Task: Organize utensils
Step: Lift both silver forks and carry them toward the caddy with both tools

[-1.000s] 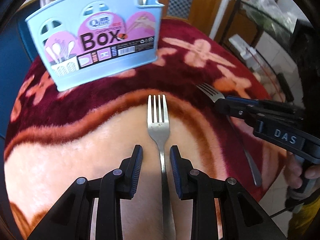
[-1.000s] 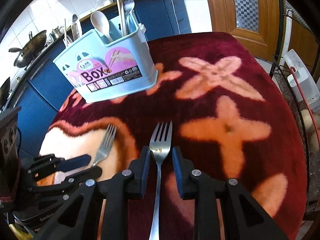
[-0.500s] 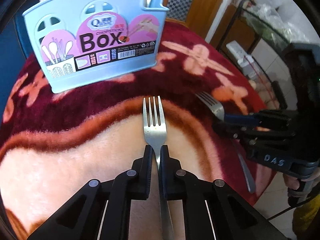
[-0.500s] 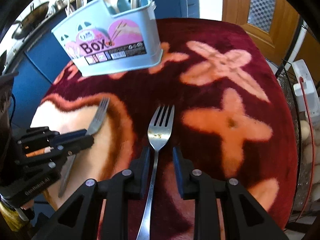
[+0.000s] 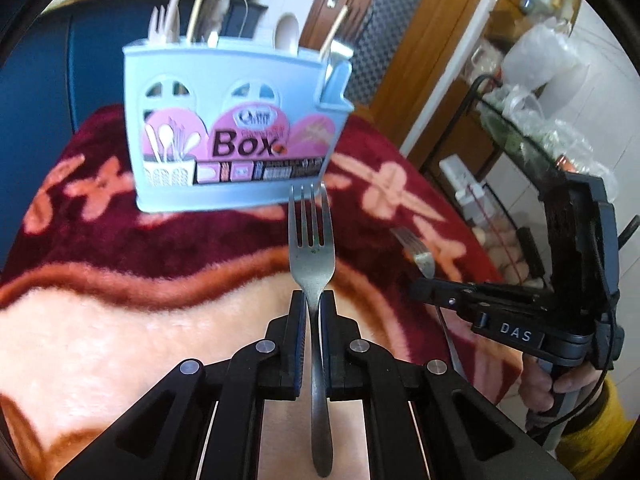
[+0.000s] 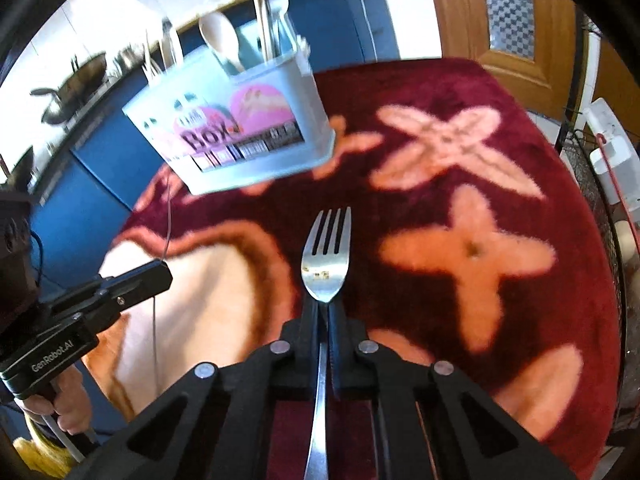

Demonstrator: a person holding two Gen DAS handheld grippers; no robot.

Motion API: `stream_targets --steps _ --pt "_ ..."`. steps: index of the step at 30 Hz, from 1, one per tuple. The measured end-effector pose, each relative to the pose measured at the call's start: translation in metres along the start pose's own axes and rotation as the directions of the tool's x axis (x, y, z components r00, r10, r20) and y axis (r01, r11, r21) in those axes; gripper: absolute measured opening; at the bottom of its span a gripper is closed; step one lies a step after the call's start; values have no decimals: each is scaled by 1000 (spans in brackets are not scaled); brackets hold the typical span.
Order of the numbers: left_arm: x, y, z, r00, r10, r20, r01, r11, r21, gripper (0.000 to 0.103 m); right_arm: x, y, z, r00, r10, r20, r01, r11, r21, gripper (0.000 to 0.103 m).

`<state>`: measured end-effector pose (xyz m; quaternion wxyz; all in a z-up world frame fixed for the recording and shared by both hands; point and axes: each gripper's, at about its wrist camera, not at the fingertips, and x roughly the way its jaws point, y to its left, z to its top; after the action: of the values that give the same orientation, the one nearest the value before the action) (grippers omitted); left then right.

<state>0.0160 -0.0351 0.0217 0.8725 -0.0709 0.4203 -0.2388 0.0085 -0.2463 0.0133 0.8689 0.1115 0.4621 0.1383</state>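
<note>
My left gripper [image 5: 313, 300] is shut on the neck of a steel fork [image 5: 311, 240], tines forward, held above the table. My right gripper [image 6: 323, 312] is shut on a second steel fork [image 6: 326, 256], also lifted with tines forward. The light-blue utensil box [image 5: 232, 128] with a pink "Box" label stands at the far side of the table; it also shows in the right wrist view [image 6: 240, 136]. It holds spoons, chopsticks and other utensils. In the left wrist view the right gripper [image 5: 424, 286] shows at the right with its fork [image 5: 416, 250].
The round table wears a dark-red plush cloth [image 6: 500, 208] with peach flower shapes. Blue cabinets [image 6: 340, 20] stand behind the box. A wire rack with bags [image 5: 540, 128] and a wooden door [image 6: 512, 24] are to the right. The left gripper [image 6: 160, 274] shows at left in the right wrist view.
Both grippers have closed on their forks and lifted them off the cloth. The right gripper was still open half a second ago. Both have tilted toward the box.
</note>
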Motion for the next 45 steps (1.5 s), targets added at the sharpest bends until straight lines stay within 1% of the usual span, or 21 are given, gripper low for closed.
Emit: stream_targets --steps 3,4,6,12,15,23,31,37,40,45 --pt "-9 1 3 999 2 40 -2 1000 -5 6 -15 5 3 997 9 80 -9 1000 -4 6" --pt "-12 1 4 999 4 50 -4 1000 -6 6 -18 7 4 995 9 95 -8 1000 -7 6" --pt "-21 2 7 997 7 81 -6 1000 -8 6 -28 12 8 989 10 144 -7 1000 -20 6" --pt "-43 6 18 986 28 165 -26 1000 -14 6 -45 27 19 973 2 233 10 999 -50 6" --pt "-52 9 25 980 41 196 -39 999 -14 6 -50 32 26 964 -3 267 20 998 -62 6" --pt "-67 13 49 960 77 269 -76 997 -14 6 -60 41 44 943 13 334 11 997 -70 6" --pt "-84 15 78 942 106 319 -112 994 3 5 -69 53 65 926 36 375 -1 996 -94 6" --pt "-99 14 106 920 133 368 -147 989 12 5 -76 62 79 913 42 406 7 993 -120 6" --pt "-108 17 125 904 154 399 -170 985 5 5 -77 63 83 910 42 413 11 992 -127 6" --pt "-119 23 156 869 196 454 -214 977 -11 5 -76 60 86 909 35 416 19 992 -125 6"
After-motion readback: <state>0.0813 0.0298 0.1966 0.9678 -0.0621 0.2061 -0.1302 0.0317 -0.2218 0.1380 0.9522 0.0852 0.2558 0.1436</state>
